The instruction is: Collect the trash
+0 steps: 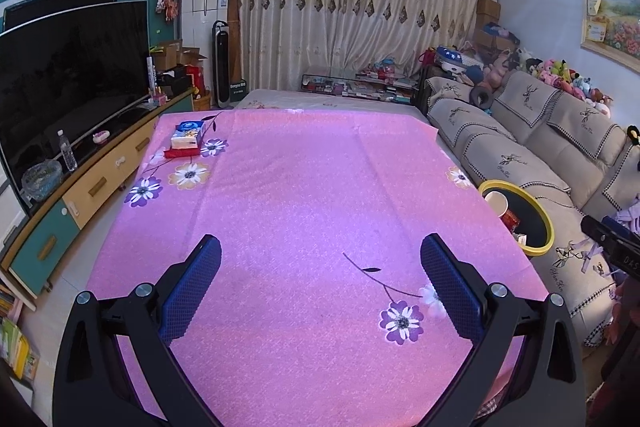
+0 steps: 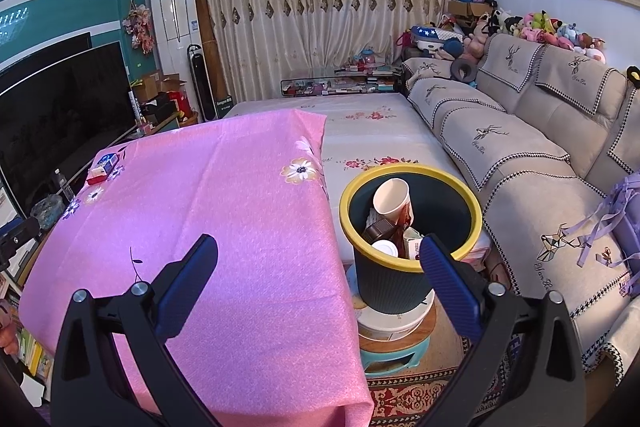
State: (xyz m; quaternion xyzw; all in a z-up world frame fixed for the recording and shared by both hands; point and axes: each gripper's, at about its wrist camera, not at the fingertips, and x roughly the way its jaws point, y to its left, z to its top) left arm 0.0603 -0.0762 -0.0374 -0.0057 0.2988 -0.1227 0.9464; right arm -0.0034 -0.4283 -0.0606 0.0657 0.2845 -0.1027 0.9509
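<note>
In the left wrist view, the left tongs [image 1: 320,255] hang released over the desk [image 1: 304,195], which is covered in a pink cloth printed with purple and cream flowers; nothing sits between the blue textured pads [image 1: 192,291]. At the upper left of the cloth a blue-and-white tissue pack [image 1: 189,135] lies on a flat red packet [image 1: 180,152].

In the right wrist view, the right tongs [image 2: 318,253] are likewise spread wide and empty, the left finger above the desk's right edge and the right finger in front of the round dark bin with a yellow rim [image 2: 408,227], at centre right of the frame. The bin stands beside the desk on a stack of stools and holds a white paper cup [image 2: 392,197], a brown box and other litter. A grey cushioned sofa [image 2: 520,155] fills the right side.
</note>
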